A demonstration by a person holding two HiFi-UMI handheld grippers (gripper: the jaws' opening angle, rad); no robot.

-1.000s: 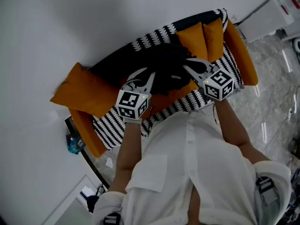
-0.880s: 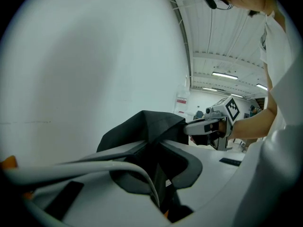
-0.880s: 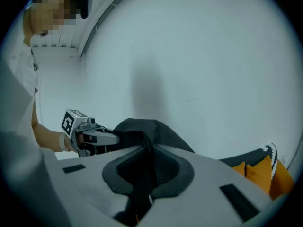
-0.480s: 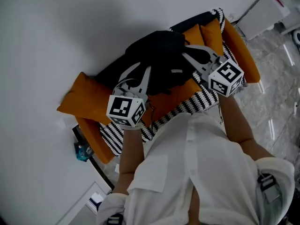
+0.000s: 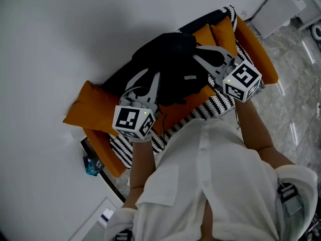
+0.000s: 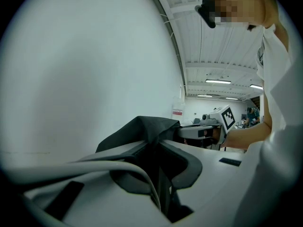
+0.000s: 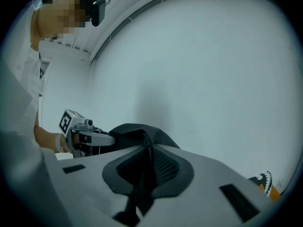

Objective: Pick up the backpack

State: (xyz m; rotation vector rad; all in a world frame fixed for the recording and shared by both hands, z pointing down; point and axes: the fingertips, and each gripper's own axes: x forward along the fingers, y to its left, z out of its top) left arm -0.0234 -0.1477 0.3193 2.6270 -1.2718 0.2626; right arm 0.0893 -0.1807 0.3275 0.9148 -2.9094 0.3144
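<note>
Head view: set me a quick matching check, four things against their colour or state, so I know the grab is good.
Things:
1 backpack
2 left tongs
3 cushion
4 sofa cover

Colour or state:
A orange
B black-and-white stripes
C plain black
D shut on backpack fabric

Pairs: 1-C, 2-D, 3-A, 4-B

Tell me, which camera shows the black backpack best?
The head view: it shows the whole black fabric backpack over the orange-cushioned striped sofa. The left gripper view and right gripper view each show only a small dark fold pinched between jaws.
</note>
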